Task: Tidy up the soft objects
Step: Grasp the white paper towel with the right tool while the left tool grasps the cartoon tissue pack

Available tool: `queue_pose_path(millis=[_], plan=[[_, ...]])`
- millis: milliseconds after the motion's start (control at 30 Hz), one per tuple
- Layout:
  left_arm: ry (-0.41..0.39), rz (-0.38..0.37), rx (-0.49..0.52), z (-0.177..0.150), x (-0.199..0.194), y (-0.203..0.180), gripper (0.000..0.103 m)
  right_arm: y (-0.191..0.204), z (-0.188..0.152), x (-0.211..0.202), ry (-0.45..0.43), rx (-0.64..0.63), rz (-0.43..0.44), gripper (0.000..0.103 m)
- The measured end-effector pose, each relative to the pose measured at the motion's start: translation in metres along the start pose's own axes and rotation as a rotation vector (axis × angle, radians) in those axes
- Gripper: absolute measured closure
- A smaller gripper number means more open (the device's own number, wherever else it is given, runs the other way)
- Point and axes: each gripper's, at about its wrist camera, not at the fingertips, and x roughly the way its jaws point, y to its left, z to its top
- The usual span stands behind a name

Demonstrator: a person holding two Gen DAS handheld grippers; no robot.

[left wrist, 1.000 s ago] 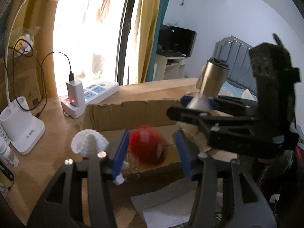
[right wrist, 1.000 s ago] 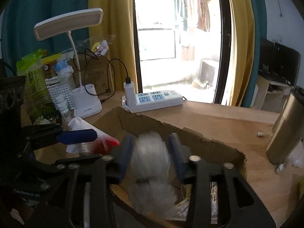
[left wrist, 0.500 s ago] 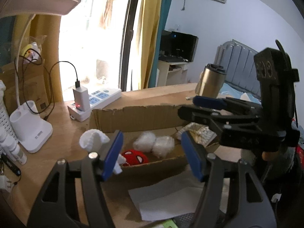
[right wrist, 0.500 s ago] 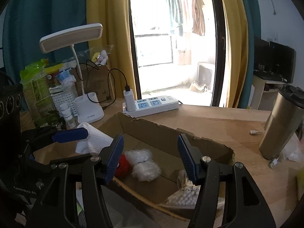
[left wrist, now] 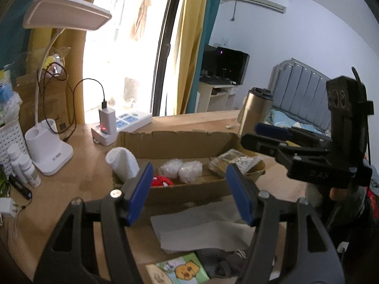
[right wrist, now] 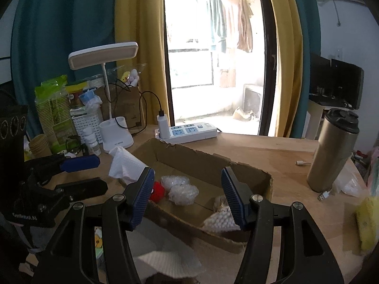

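An open cardboard box point(left wrist: 180, 142) point(right wrist: 203, 156) lies on the wooden desk. Inside it sit a red plush ball point(left wrist: 162, 181) point(right wrist: 157, 191) and two white crinkly wads point(left wrist: 181, 169) point(right wrist: 180, 188), side by side. My left gripper point(left wrist: 189, 195) hovers open in front of the box with nothing between its blue pads. My right gripper point(right wrist: 188, 197) is likewise open and empty, back from the box's near wall. Each gripper shows in the other's view: the right gripper point(left wrist: 260, 135) over the box's right end, the left gripper point(right wrist: 94, 174) at its left end.
A white cloth point(left wrist: 122, 162) point(right wrist: 125, 163) stands at the box's left corner and a cotton-swab pack point(right wrist: 221, 220) lies inside. Paper towel point(left wrist: 201, 227) and a cartoon card point(left wrist: 180, 271) lie in front. A lamp point(right wrist: 113, 132), power strip point(right wrist: 189, 132) and steel tumbler point(right wrist: 331, 151) stand around.
A second ago the red ball sat between my left jaws and a white wad between my right. Both now lie in the box; both grippers have opened wider and drawn back and up.
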Motion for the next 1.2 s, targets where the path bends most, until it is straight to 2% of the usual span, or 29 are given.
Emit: queue_pose_path(millis=[300,600,900,1200], plan=[[-0.007,0.012,-0.017,-0.010,-0.021,-0.005,0.037,-0.003,-0.014,-0.023,0.002,0.007,-0.020,0.041],[0.013,0.033,-0.039,-0.027,-0.033,-0.003,0.037,-0.006,-0.038,-0.036,0.044,0.021,-0.028,0.041],[0.050,0.041,-0.087,-0.050,-0.034,0.004,0.037,0.010,-0.062,-0.027,0.104,0.015,0.015,0.041],[0.071,0.041,-0.139,-0.063,-0.036,0.018,0.037,0.029,-0.080,0.002,0.204,-0.012,0.055,0.041]])
